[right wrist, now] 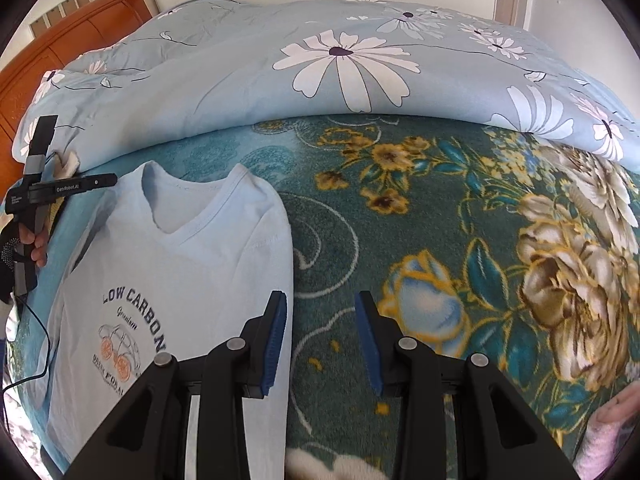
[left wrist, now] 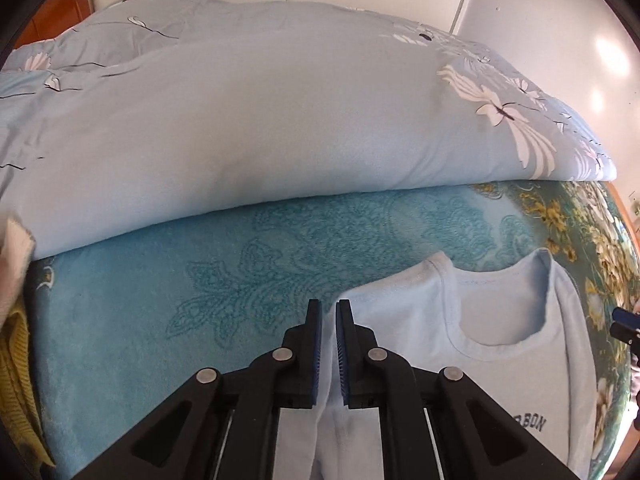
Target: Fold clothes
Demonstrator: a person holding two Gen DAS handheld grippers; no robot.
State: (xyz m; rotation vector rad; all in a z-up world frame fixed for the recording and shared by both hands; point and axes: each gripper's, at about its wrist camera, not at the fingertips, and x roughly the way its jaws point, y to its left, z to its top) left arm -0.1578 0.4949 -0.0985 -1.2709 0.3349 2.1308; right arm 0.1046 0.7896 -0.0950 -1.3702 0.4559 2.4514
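Note:
A pale blue T-shirt point(right wrist: 168, 264) with "LOW CARBON" print lies flat, neck away from me, on the floral blanket point(right wrist: 400, 240); both sides look folded in. In the left wrist view the T-shirt point(left wrist: 512, 360) lies at lower right. My left gripper point(left wrist: 329, 320) is nearly shut on the shirt's left edge fabric, which runs between the pads. The left gripper's body point(right wrist: 60, 190) shows at the shirt's left shoulder. My right gripper point(right wrist: 320, 304) is open and empty, its left finger point(right wrist: 276, 336) over the shirt's right edge.
A light blue flowered duvet point(left wrist: 260, 128) is bunched across the far side of the bed. A yellow knit garment point(left wrist: 16, 380) lies at the left edge. An orange wooden headboard point(right wrist: 72, 36) stands at far left. The right gripper's tip point(left wrist: 626, 320) shows at right.

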